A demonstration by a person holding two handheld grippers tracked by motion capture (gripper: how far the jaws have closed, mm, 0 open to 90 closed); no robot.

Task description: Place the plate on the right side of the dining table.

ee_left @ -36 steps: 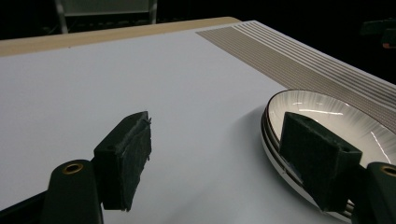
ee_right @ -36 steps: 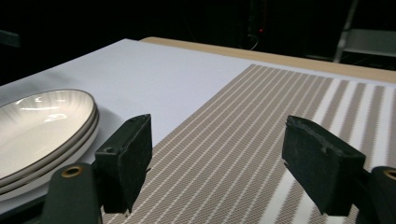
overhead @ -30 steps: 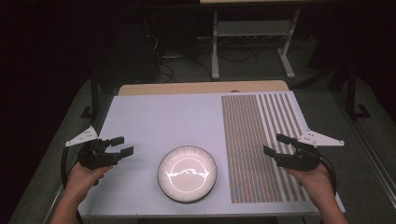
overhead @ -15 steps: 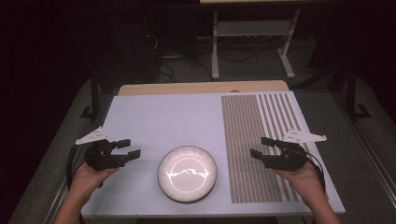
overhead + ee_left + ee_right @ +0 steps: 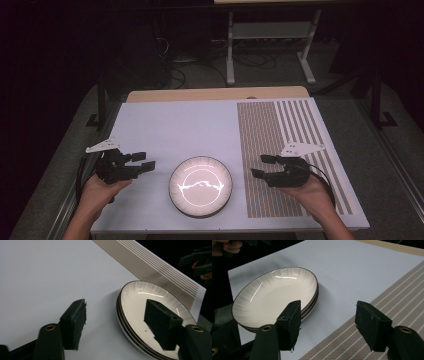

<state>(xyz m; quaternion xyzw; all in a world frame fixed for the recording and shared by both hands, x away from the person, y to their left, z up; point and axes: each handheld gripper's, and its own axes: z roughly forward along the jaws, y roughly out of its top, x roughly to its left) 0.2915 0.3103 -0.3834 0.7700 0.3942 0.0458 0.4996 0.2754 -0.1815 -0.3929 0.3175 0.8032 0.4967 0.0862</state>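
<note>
Left claw (image 5: pixel 146 160) and right claw (image 5: pixel 261 166) flanking stacked plates (image 5: pixel 200 185), apparently untouched

Dark room, grey carpeted floor (image 5: pixel 350 107), a white metal shelf frame (image 5: pixel 270 35) and tangled cables (image 5: pixel 175 65) beyond the worktop (image 5: pixel 180 125).

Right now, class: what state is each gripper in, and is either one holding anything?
Left gripper: open, jaws just been closing, nothing between them, beside the stacked plates.
Right gripper: open, jaws just been closing, holding nothing.
</note>
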